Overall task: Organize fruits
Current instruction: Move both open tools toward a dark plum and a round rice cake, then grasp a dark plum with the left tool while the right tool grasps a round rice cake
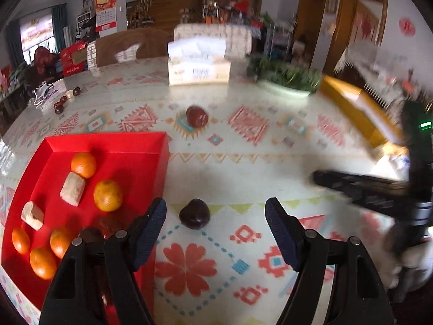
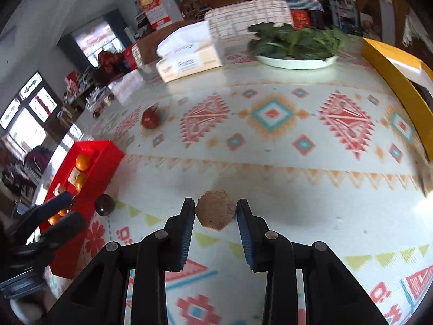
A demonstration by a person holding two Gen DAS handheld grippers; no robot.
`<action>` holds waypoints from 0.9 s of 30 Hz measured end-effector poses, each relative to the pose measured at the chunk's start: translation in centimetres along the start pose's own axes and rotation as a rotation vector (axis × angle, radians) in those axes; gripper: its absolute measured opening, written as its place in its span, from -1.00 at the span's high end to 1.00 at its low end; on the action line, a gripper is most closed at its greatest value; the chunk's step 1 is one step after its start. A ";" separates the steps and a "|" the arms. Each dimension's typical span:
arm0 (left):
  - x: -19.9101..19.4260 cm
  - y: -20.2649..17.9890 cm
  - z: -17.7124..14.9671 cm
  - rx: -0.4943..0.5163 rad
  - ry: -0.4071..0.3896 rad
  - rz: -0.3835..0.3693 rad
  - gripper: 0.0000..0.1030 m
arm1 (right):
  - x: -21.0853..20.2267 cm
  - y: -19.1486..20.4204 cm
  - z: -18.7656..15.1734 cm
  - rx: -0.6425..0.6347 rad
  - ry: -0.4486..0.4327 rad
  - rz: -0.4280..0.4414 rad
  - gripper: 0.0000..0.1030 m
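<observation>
A red tray [image 1: 159, 146] at the left holds several oranges [image 1: 107, 195] and two pale snack pieces [image 1: 72, 189]. A dark plum [image 1: 194, 214] lies on the patterned cloth just right of the tray, between the tips of my open left gripper [image 1: 216, 212]. A red fruit [image 1: 197, 116] lies farther back. My right gripper [image 2: 215, 211] is open around a brown hexagonal cake [image 2: 215, 213], fingers beside it, apart. The right wrist view also shows the tray [image 2: 108, 151], plum [image 2: 104, 204] and red fruit [image 2: 150, 118].
A tissue box [image 1: 199, 67] stands at the back centre. A white plate of greens [image 2: 296, 61] sits at the back right. A yellow box [image 2: 400, 81] lies along the right edge. Small dark fruits [image 1: 61, 105] lie far left.
</observation>
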State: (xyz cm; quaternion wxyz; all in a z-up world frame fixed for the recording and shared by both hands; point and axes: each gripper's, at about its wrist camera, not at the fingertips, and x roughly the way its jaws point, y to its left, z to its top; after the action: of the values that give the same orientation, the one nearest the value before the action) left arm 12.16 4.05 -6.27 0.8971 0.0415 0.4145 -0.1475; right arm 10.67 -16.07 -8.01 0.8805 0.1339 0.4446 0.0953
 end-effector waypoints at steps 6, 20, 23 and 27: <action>1.4 -1.0 -0.2 0.053 0.071 -0.009 -0.45 | -0.5 -1.4 -0.1 0.033 -0.022 0.049 0.32; 1.1 -1.4 -0.5 0.066 0.044 0.028 -0.45 | -0.5 -2.0 -0.2 0.070 -0.007 0.107 0.32; 2.0 -1.9 -0.8 0.085 0.064 0.047 -0.47 | -0.6 -2.2 -0.2 0.079 -0.009 0.108 0.32; -0.6 -1.7 -0.4 0.029 0.021 -0.166 -0.47 | -0.7 -2.4 -0.2 0.083 -0.010 0.111 0.31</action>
State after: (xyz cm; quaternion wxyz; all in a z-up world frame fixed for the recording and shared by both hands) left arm 11.00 2.70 -5.99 0.8767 0.0215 0.4238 -0.2267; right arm 10.20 -18.52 -8.37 0.8698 0.1952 0.4355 0.1250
